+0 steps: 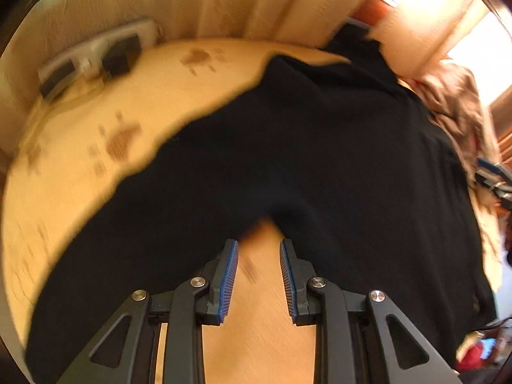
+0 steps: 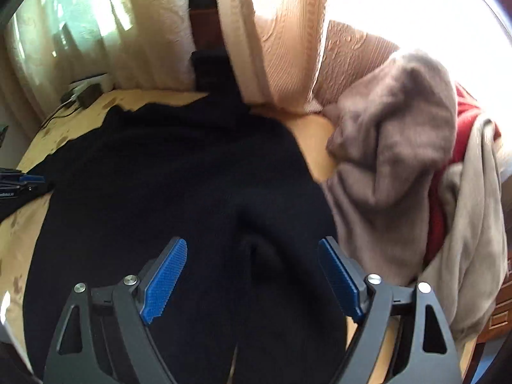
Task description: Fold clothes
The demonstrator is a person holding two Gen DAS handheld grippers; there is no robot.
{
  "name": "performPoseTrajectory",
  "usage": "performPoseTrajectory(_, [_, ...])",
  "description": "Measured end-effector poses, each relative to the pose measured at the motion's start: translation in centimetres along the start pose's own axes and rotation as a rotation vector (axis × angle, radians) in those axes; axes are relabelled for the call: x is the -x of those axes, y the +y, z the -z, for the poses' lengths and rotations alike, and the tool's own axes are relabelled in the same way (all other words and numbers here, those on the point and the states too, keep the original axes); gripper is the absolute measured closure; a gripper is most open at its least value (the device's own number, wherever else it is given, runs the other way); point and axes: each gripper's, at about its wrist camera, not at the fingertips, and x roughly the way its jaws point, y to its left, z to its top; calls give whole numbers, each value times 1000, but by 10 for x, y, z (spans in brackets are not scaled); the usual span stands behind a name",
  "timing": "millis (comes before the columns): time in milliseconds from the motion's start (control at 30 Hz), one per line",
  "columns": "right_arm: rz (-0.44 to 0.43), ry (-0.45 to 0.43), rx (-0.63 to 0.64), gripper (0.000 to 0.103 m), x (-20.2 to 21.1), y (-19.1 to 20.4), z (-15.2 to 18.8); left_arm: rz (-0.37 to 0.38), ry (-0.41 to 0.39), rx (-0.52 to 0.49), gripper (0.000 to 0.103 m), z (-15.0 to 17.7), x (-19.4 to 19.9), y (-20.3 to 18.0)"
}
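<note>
Black knit garment (image 2: 179, 172) lies spread over the yellow patterned surface (image 1: 96, 102), likely flattened for folding. Left hand-held gripper (image 1: 258, 246) gapes empty at its near hem; right hand-held gripper (image 2: 252, 249) hovers agape over a ridge — unfolded grey-beige clothes pile (image 2: 393, 147) at 2 o'clock.

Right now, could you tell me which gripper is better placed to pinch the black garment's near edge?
Probably the left gripper: the black garment has its hem just ahead of the open fingertips. The right gripper hovers over the garment's middle.
</note>
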Motion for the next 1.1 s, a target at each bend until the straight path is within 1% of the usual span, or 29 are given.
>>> performPoseTrajectory(67, [-36,31,-12,16,28,-15,43,55,45,48,71,33,5,-8])
performPoseTrajectory(100, [-47,41,-32,16,34,-17,58,72,62,73,69,50,9,-11])
performPoseTrajectory(133, [-58,51,-52,16,40,-19,72,79,74,102,60,67,12,-15])
performPoseTrajectory(167, [-88,63,-76,16,46,-23,87,91,83,136,51,85,17,-20])
performPoseTrajectory(233, [-130,79,-116,16,73,-40,122,132,97,215,42,124,29,-32])
performPoseTrajectory(267, [-151,87,-136,16,86,-49,140,155,98,250,40,140,33,-37])
performPoseTrajectory(333, [-177,107,-151,16,92,-48,164,193,89,304,37,168,40,-49])
performPoseTrajectory(467, [-231,129,-160,16,110,-43,205,204,68,382,37,212,41,-72])
performPoseTrajectory(567, [-261,130,-161,16,118,-42,226,234,42,420,37,232,36,-88])
performPoseTrajectory(633, [-281,128,-166,16,122,-43,239,248,31,428,37,239,29,-95])
performPoseTrajectory(733, [-310,125,-174,16,129,-43,258,231,15,412,37,249,24,-106])
performPoseTrajectory(833, [-299,109,-201,16,136,-52,272,216,-5,415,37,248,23,-108])
performPoseTrajectory(900, [-277,110,-218,16,139,-58,279,199,4,428,46,246,22,-107])
performPoseTrajectory(933, [-258,114,-227,16,140,-61,281,171,14,427,65,245,22,-106])
performPoseTrajectory(967, [-257,111,-238,16,142,-65,284,139,22,431,87,245,21,-104])
performPoseTrajectory(1000, [-258,108,-250,16,143,-68,286,123,23,449,93,247,21,-100])
performPoseTrajectory(1067, [-239,112,-242,16,144,-64,286,136,9,494,93,251,24,-93])
performPoseTrajectory(1100, [-230,114,-238,16,145,-63,286,124,-1,495,93,252,29,-92])
